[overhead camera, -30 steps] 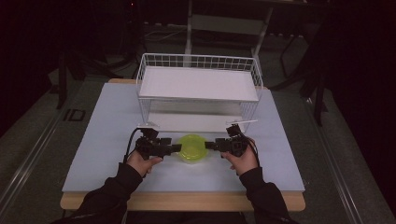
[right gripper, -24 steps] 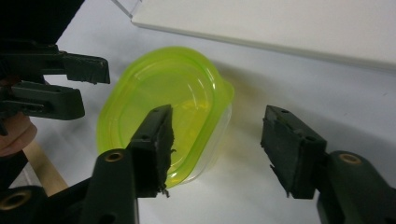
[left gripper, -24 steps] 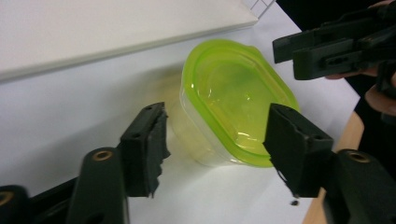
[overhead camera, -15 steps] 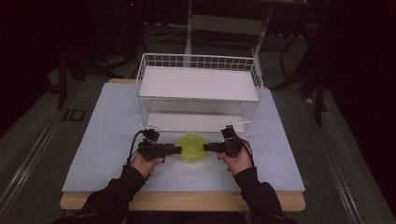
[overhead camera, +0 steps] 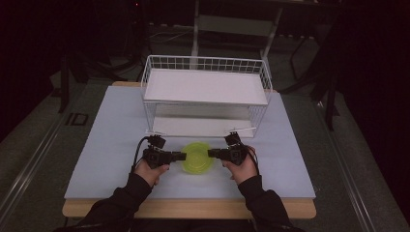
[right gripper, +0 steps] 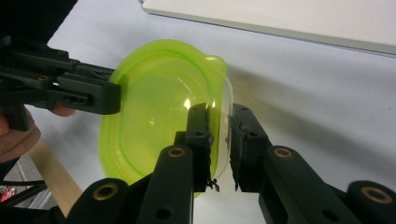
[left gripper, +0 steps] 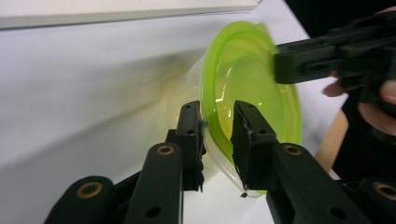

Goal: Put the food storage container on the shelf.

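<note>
We saw a lime-green translucent bowl [overhead camera: 197, 158] sitting between the two grippers on the pale table top [overhead camera: 111, 145], near the person's edge of it. The bowl seemed to have a clear plastic container nested under its green rim, though we could not tell whether these were two pieces or one.

The left gripper [overhead camera: 180, 156] met the bowl from one side. In the left gripper view its jaws had just been closing, and they stood on either side of the bowl's rim [left gripper: 219, 126], one jaw inside the bowl and one outside against the clear wall. The rim lay between them, and the pads looked pressed onto it.

The right gripper [overhead camera: 211, 153] met the bowl from the opposite side. In the right gripper view its jaws had likewise just been closing, with the rim [right gripper: 219, 126] between them: one jaw inside on the green surface, the other outside by the clear wall. A narrow gap showed at the outer pad, so we could not tell whether the grip was complete there.

Beyond the jaws, farther from the person, stood a white wire rack [overhead camera: 205, 96] with two white shelves. A hand [overhead camera: 150, 171] in a dark sleeve held each gripper.
</note>
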{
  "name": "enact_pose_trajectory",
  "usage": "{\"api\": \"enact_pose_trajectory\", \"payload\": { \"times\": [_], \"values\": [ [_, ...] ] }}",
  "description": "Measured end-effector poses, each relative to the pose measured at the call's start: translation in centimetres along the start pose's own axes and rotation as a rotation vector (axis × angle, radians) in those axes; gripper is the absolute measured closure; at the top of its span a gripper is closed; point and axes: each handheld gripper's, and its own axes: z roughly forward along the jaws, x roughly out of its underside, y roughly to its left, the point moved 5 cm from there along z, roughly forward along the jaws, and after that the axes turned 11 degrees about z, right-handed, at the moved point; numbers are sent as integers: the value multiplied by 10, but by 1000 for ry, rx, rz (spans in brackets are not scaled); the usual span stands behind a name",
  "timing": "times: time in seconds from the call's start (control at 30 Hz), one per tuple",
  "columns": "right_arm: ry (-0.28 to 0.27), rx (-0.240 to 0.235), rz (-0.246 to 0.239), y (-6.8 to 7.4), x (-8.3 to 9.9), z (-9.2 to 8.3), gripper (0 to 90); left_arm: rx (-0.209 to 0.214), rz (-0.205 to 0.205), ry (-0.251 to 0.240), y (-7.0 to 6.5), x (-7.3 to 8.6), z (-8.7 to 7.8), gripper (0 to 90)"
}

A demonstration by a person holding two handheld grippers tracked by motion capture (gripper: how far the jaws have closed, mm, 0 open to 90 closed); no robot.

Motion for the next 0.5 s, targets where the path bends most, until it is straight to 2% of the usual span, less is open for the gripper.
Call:
{"api": "enact_pose_trajectory", "payload": {
  "times": [0.07, 0.13, 0.33, 0.4, 0.43, 0.5],
  "values": [
    [-1, -4, -6, 4, 1, -1, 796, -12, -7, 6, 0, 0, -2, 789],
    [1, -2, -15, 7, 1, -2, 798, -22, 0, 13, -2, 0, -4, 794],
    [13, 0, -41, 11, 3, -6, 800, -27, -13, 44, -6, 1, -5, 805],
    [14, 2, -51, 13, 4, -8, 800, -24, -20, 38, -8, 0, -8, 811],
    [10, -3, -50, 14, 4, -9, 800, -28, -6, 31, -9, -2, -11, 812],
    [-2, -14, -57, 17, 3, -13, 800, -30, -6, 16, -12, -5, -16, 816]
  ]
}}
